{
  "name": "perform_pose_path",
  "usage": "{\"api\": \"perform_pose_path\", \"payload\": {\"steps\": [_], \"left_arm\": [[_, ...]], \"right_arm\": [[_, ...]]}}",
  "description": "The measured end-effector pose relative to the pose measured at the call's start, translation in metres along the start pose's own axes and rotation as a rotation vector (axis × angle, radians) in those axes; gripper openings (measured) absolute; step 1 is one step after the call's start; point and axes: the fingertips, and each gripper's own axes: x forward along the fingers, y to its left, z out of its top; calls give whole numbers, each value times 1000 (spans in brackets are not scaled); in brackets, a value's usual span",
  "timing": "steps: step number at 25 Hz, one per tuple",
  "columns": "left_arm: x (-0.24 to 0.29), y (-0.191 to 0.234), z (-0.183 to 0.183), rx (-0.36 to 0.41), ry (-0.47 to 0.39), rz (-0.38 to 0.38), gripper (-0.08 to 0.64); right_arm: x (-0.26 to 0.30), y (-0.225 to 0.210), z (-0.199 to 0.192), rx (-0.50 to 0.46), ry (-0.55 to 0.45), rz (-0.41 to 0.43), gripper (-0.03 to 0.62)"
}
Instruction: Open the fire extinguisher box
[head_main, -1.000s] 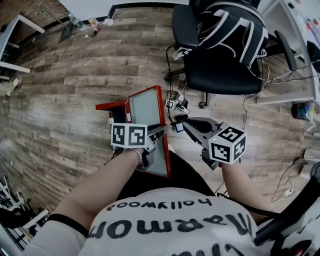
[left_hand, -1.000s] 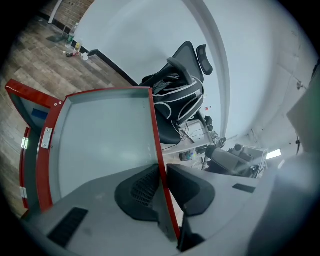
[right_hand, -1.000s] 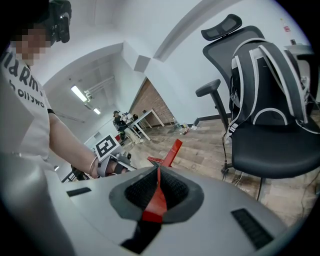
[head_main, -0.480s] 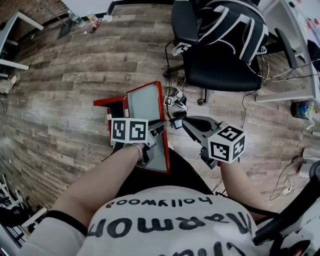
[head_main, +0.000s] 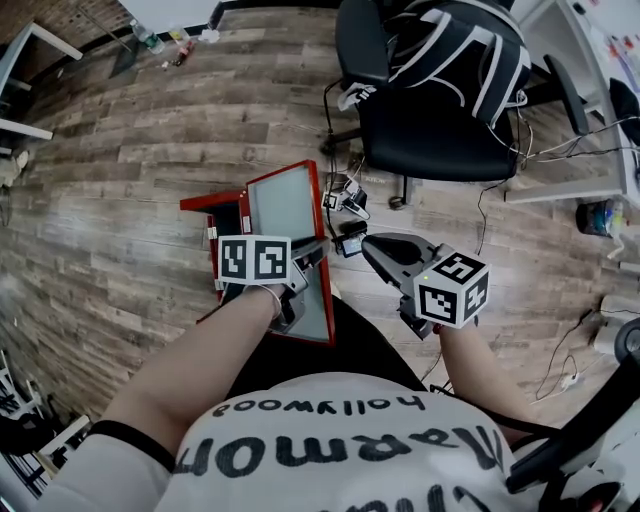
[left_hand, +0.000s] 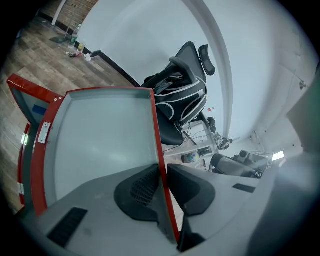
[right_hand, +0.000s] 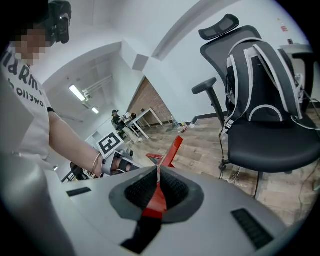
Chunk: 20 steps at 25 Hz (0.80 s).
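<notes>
We are finding the fire extinguisher box (head_main: 210, 205) lying on the wood floor (head_main: 120, 160), at roughly 11 o'clock from our hands in the head view. Its glazed door (head_main: 287, 205) is standing swung well clear of the red body. The left gripper (left_hand: 162, 182) fingers are pinching the door's red frame edge, and the right gripper (right_hand: 158, 192) fingers are pinching a red rim from 3 o'clock, apparently the same frame. We are judging the opening mostly done, with only a fuller swing and letting go remaining.
</notes>
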Motion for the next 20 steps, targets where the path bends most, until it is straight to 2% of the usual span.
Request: {"api": "perform_pose_path", "payload": {"steps": [8, 20], "left_arm": [[0, -1, 0, -41, -32, -47, 51], [0, -4, 0, 28, 1, -42, 52]], "right_arm": [[0, -2, -5, 13, 6, 2, 23], [7, 3, -6, 24, 7, 22, 23]]}}
